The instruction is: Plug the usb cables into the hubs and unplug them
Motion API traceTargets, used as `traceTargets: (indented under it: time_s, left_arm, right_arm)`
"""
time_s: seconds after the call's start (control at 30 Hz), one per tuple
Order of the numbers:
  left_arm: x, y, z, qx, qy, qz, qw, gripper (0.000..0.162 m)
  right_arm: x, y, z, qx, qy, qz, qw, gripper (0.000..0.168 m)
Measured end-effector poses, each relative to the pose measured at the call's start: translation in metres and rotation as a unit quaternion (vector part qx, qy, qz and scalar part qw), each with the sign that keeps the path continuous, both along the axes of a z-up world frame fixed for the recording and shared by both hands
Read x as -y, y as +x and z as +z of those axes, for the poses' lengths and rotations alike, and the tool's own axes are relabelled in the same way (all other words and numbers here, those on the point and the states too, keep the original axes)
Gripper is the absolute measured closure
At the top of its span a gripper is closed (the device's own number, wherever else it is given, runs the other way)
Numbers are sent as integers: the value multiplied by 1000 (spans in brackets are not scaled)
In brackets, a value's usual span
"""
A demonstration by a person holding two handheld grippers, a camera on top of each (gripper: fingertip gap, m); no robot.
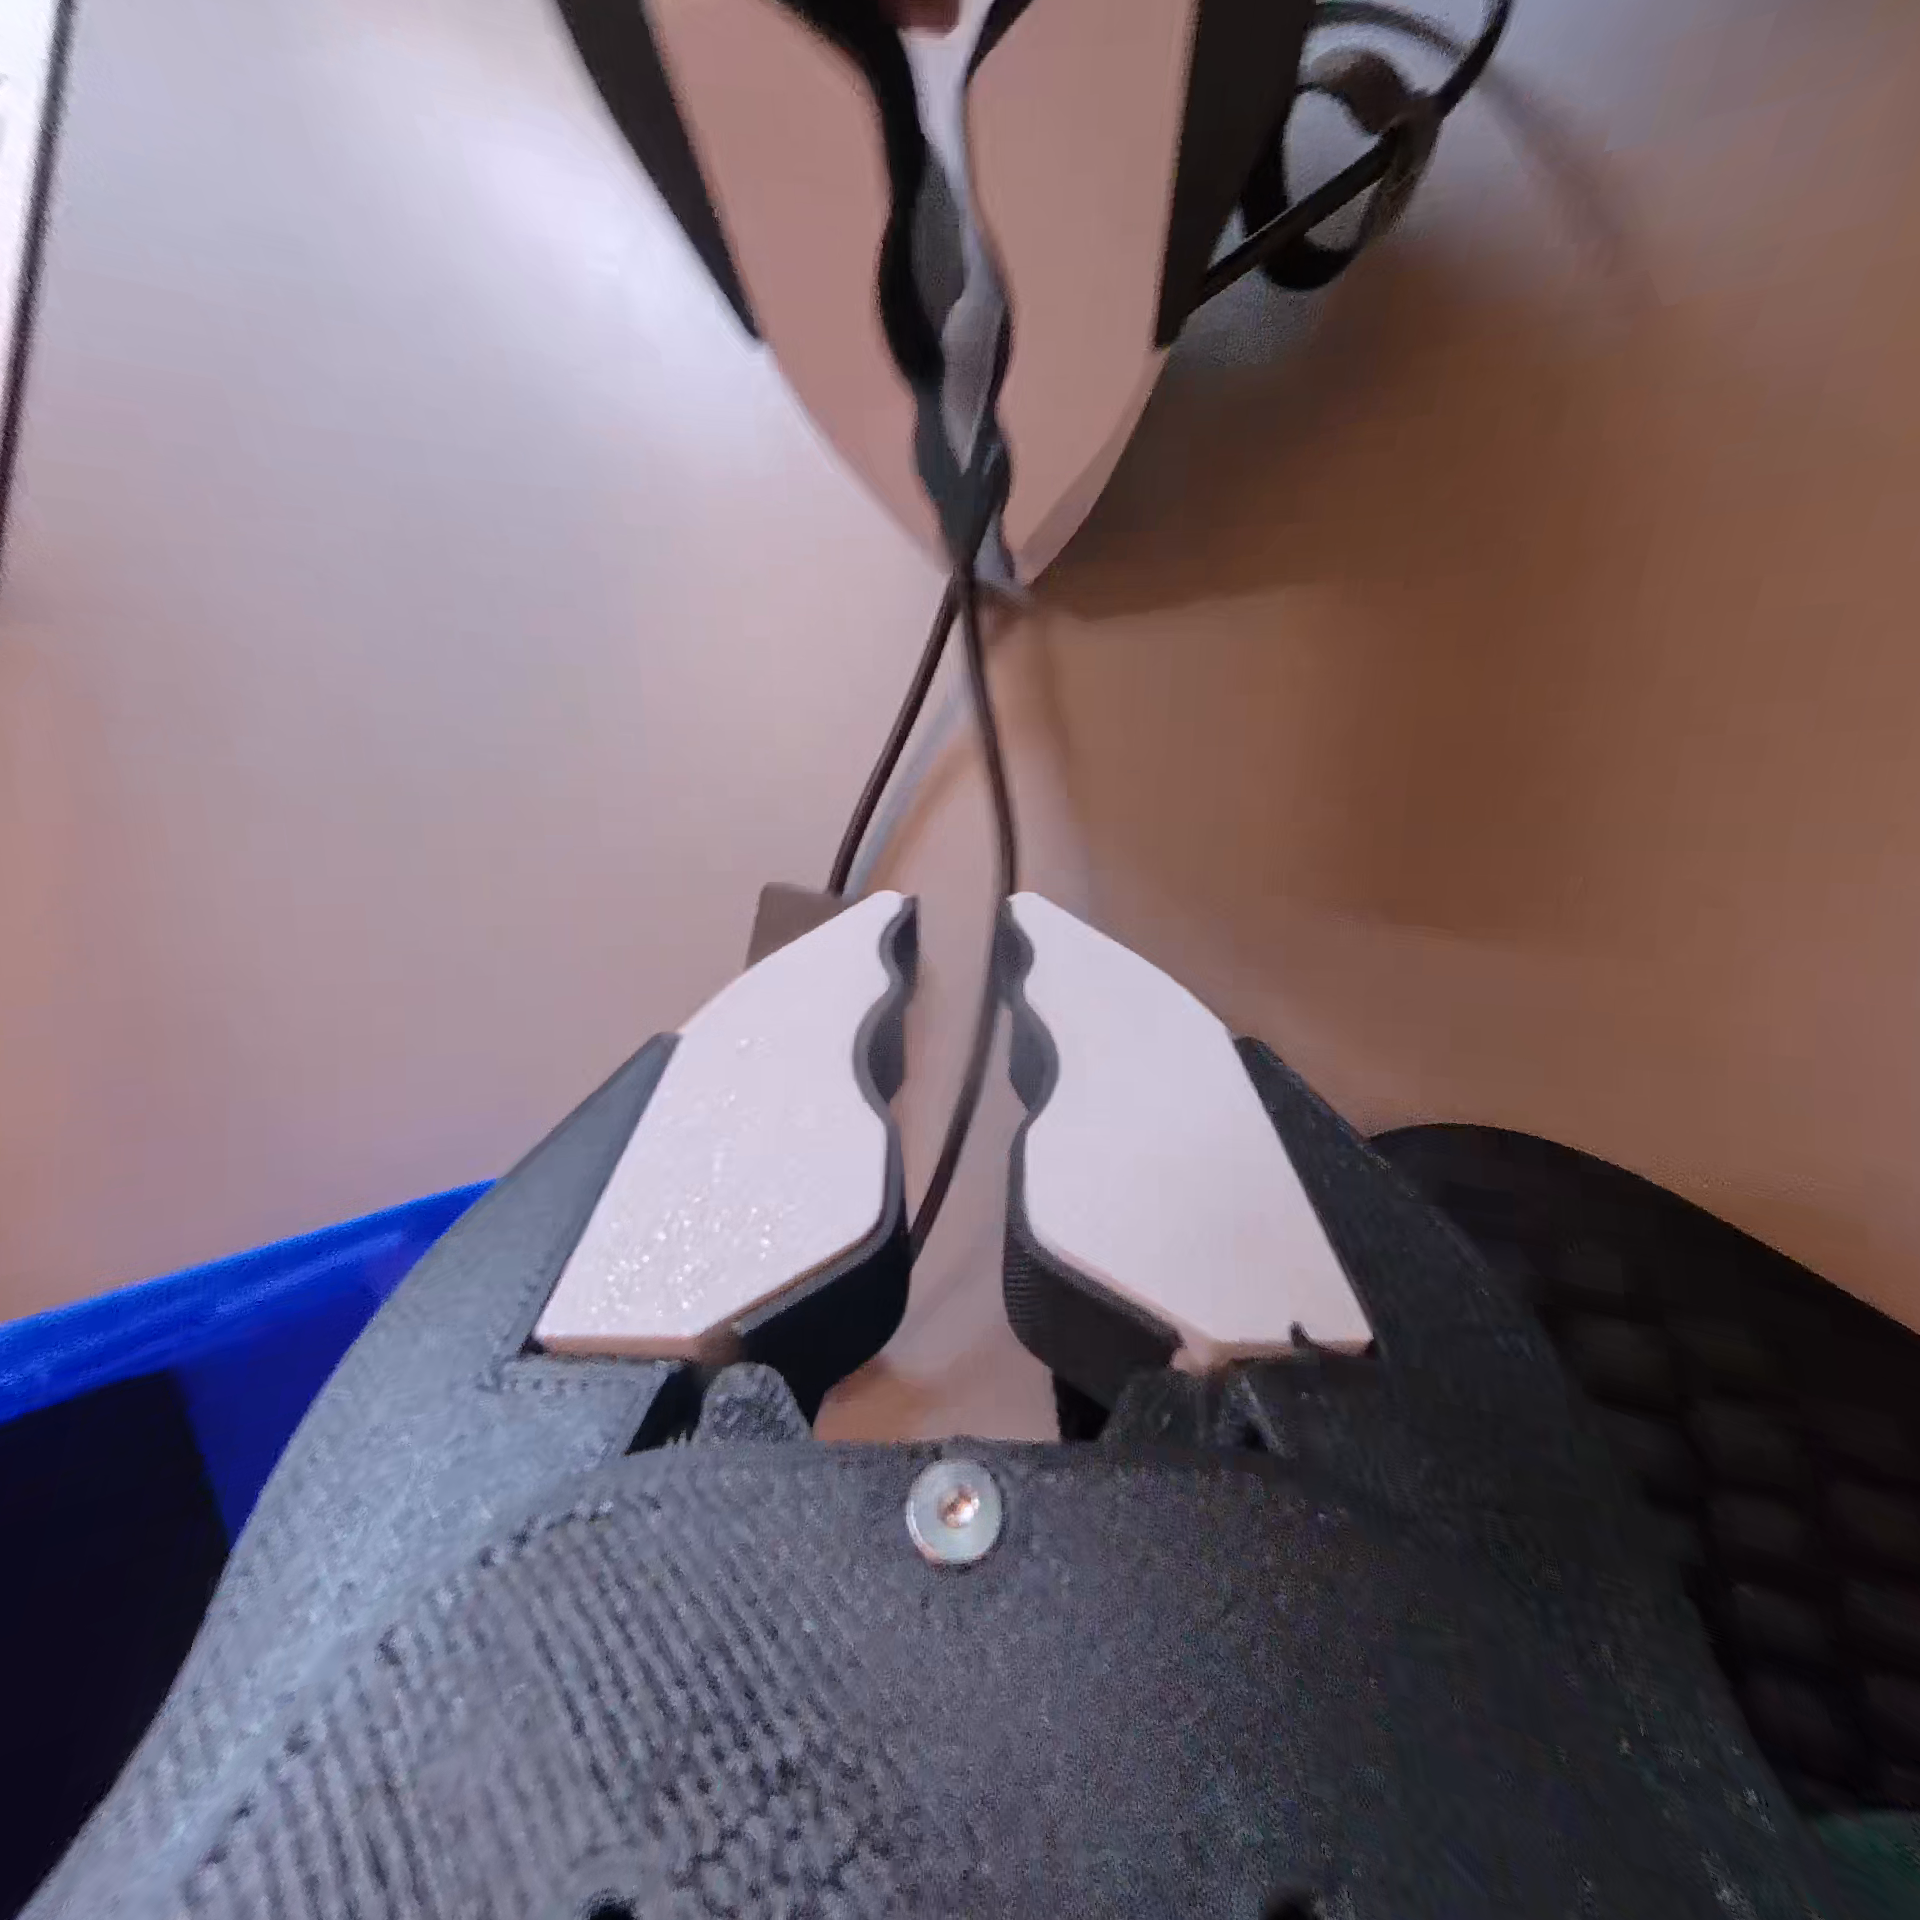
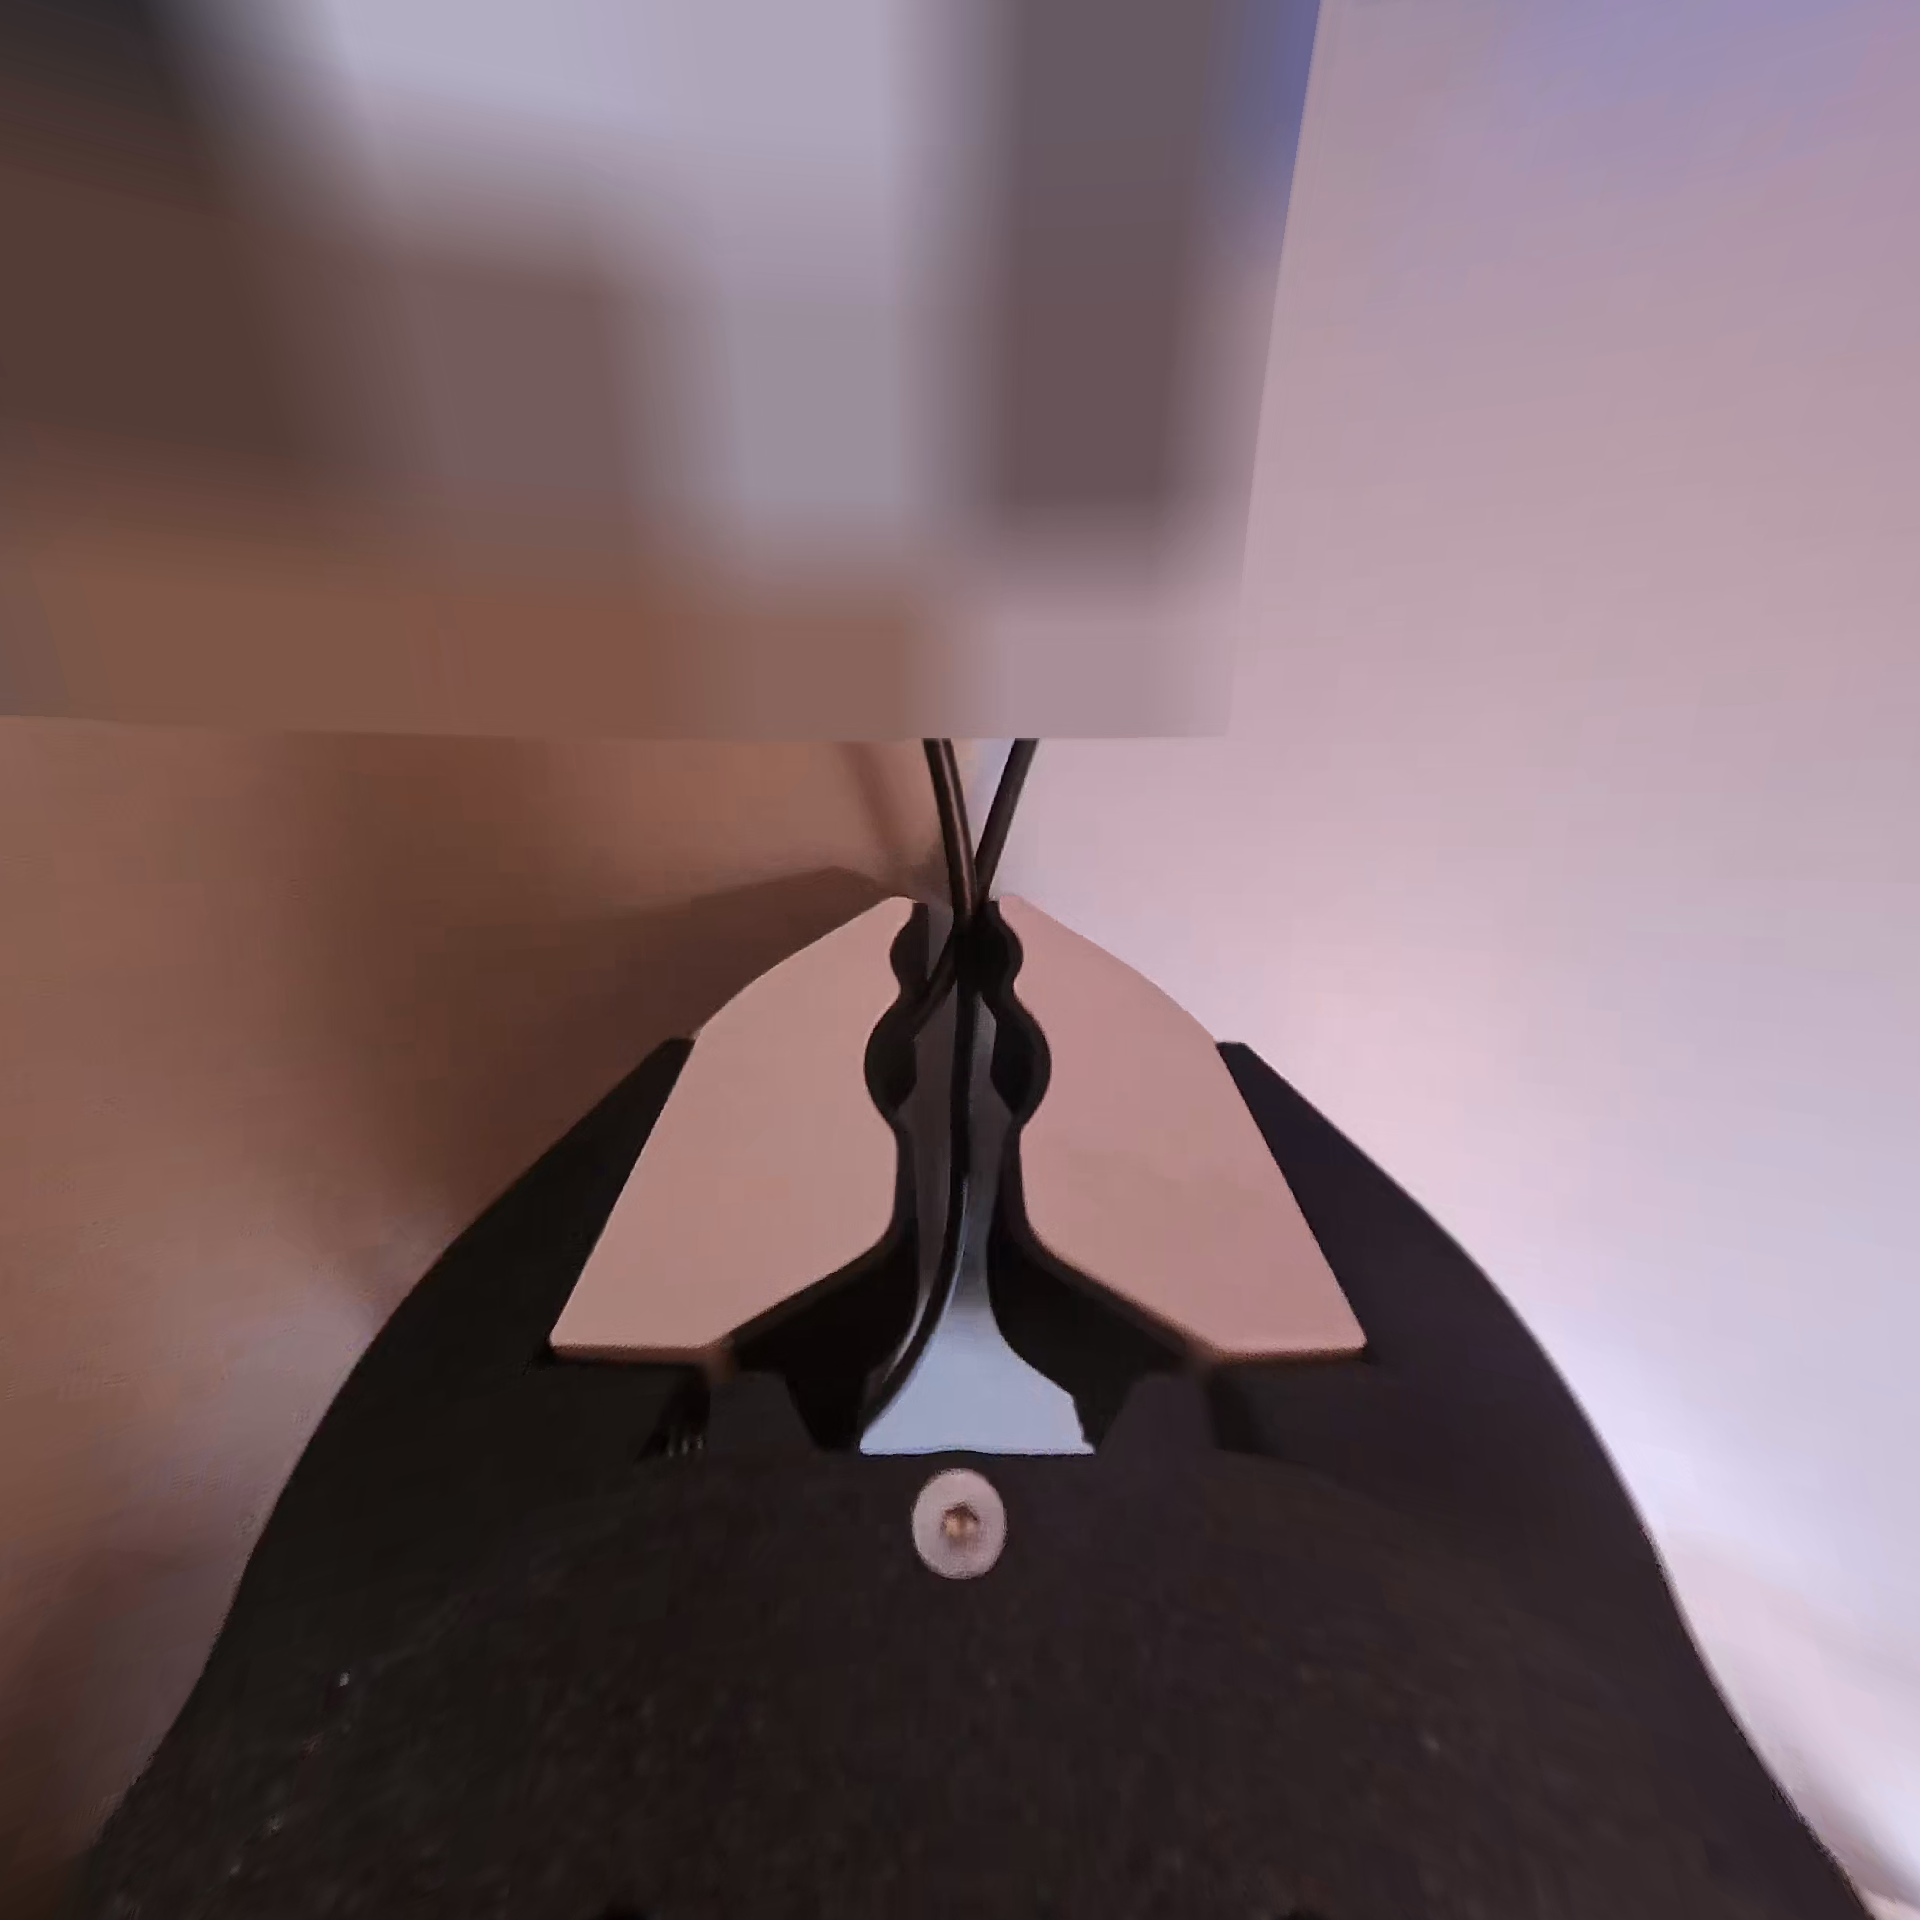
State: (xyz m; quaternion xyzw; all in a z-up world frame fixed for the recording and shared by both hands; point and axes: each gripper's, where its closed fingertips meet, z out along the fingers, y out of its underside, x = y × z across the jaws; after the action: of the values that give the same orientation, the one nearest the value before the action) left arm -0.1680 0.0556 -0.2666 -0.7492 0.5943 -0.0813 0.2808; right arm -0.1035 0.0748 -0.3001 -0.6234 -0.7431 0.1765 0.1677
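Two thin black USB cables [image 1: 992, 748] cross over the tan table [image 1: 416, 727] between my two grippers, which face each other. My left gripper [image 1: 961, 914] has a narrow gap between its pale fingers; one cable runs loosely through it, not pinched. The other cable [image 1: 894, 748] ends at a dark plug or hub end [image 1: 784, 920] lying under the left finger's tip. My right gripper [image 1: 971, 561] comes in from the far side and is shut on the cables at its tips. In the right wrist view the right gripper [image 2: 961, 909] holds both cables [image 2: 940, 810] between its fingers.
A blue bin [image 1: 208, 1309] stands at the near left. A black mesh surface [image 1: 1714, 1299] is at the near right. A coil of black cable [image 1: 1340, 208] lies at the far right. A blur patch covers most of the top of the right wrist view. The gap from one gripper's tips to the other's is roughly 8 cm.
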Motion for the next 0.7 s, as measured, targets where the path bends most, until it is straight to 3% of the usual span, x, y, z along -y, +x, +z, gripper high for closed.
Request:
traceTargets:
  time_s: [0.13,0.23,0.47,0.57,0.63,0.7]
  left_arm:
    - [-6,-10,15,40,16,26,999,119]
    - [-8,-10,8,32,9,28,999,100]
    - [6,32,-4,49,-29,-46,997,74]
    - [7,56,10,105,-24,-67,992,76]
    - [-3,61,9,98,-5,-52,994,103]
    - [-1,63,1,88,-17,-69,994,112]
  right_arm:
    - [0,17,29,-52,52,8,997,160]
    - [0,34,57,-85,111,18,990,160]
    - [7,58,110,-161,235,39,958,160]
    - [12,65,124,-178,255,39,950,160]
    - [15,67,133,-195,270,41,942,160]
    - [18,70,143,-216,280,42,934,160]
